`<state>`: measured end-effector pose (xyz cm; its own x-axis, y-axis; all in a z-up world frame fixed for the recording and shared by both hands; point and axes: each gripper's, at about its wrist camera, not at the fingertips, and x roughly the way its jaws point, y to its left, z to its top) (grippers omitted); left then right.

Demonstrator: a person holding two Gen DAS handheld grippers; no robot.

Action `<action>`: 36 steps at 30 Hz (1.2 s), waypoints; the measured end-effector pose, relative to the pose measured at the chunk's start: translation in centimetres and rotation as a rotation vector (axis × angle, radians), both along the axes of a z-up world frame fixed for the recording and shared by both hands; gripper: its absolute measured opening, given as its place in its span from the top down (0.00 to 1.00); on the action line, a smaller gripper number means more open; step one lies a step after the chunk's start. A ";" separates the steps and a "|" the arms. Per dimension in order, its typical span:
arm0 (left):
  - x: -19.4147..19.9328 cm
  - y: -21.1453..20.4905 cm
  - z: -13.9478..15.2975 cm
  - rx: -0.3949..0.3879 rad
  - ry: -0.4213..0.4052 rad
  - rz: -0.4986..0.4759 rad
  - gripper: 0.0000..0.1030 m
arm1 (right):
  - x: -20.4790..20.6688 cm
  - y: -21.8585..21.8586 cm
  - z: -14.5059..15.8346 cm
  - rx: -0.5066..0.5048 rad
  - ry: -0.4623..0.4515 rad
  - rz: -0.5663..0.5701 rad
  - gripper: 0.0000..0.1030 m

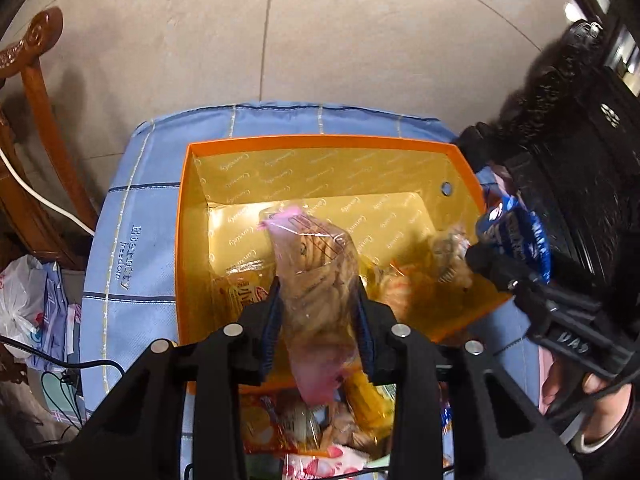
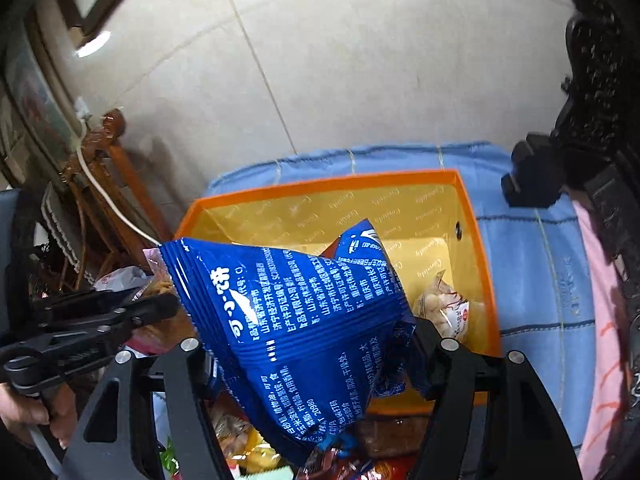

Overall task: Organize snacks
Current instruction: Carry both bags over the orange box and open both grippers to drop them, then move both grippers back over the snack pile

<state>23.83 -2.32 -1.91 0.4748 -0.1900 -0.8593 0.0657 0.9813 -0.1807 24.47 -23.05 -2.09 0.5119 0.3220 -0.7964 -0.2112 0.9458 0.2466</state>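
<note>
An orange box (image 1: 182,240) with a gold lining stands on a blue checked cloth (image 1: 132,216); it also shows in the right wrist view (image 2: 486,264). My left gripper (image 1: 318,300) is shut on a clear pink-ended bag of biscuits (image 1: 316,272), held over the box's near edge. My right gripper (image 2: 312,340) is shut on a blue snack packet (image 2: 296,308), held above the box's near edge; the packet also shows in the left wrist view (image 1: 516,236). A few snack packs (image 1: 448,256) lie inside the box. More snacks (image 1: 280,424) are piled on the near side of the box.
A carved wooden chair (image 1: 44,132) with a white cable stands left of the cloth. Plastic bags (image 1: 24,300) lie on the floor at the left. Dark carved furniture (image 1: 576,128) stands at the right, with pink fabric (image 2: 600,320) beside it.
</note>
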 end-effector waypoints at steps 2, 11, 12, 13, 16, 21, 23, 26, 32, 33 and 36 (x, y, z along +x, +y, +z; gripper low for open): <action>0.4 0.5 -0.4 -0.010 0.014 0.037 0.37 | 0.2 0.2 -0.9 -0.056 -0.001 -0.039 0.21; -1.4 2.1 -0.2 -0.013 -0.009 0.108 0.09 | -3.4 -1.5 -0.9 -0.031 -0.012 -0.094 0.05; -2.0 1.9 -0.1 -0.003 -0.013 0.093 0.09 | -3.9 -1.4 -0.9 -0.035 -0.012 -0.095 0.04; -2.5 1.8 -0.1 0.010 -0.019 0.082 0.09 | -4.8 -1.4 -0.9 -0.045 -0.019 -0.095 0.04; -4.4 1.4 -0.2 0.041 -0.010 0.052 0.09 | -7.1 -1.2 -0.8 -0.066 -0.013 -0.069 0.04; -8.1 1.8 -1.0 0.020 0.019 0.035 0.09 | -12.0 -1.0 -0.8 -0.084 0.015 -0.055 0.04; -9.9 2.2 -1.8 0.018 0.042 0.033 0.09 | -13.7 -1.0 -1.1 -0.105 0.022 -0.052 0.04; -12.1 2.5 -3.2 0.023 0.085 0.024 0.09 | -16.5 -0.7 -2.1 -0.133 0.052 -0.041 0.04; -15.8 2.9 -6.2 0.039 0.170 0.001 0.09 | -21.0 -0.3 -4.6 -0.140 0.106 -0.034 0.04; -16.3 3.0 -6.6 0.044 0.184 -0.003 0.09 | -21.9 0.0 -5.3 -0.159 0.113 -0.028 0.04; -17.5 3.1 -7.4 0.056 0.208 -0.008 0.09 | -23.4 1.0 -7.6 -0.213 0.168 -0.004 0.04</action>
<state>6.29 0.82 -9.26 0.2846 -0.1427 -0.9480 0.0403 0.9898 -0.1369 1.12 -22.04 -9.68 0.3682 0.1365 -0.9197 -0.1799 0.9809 0.0735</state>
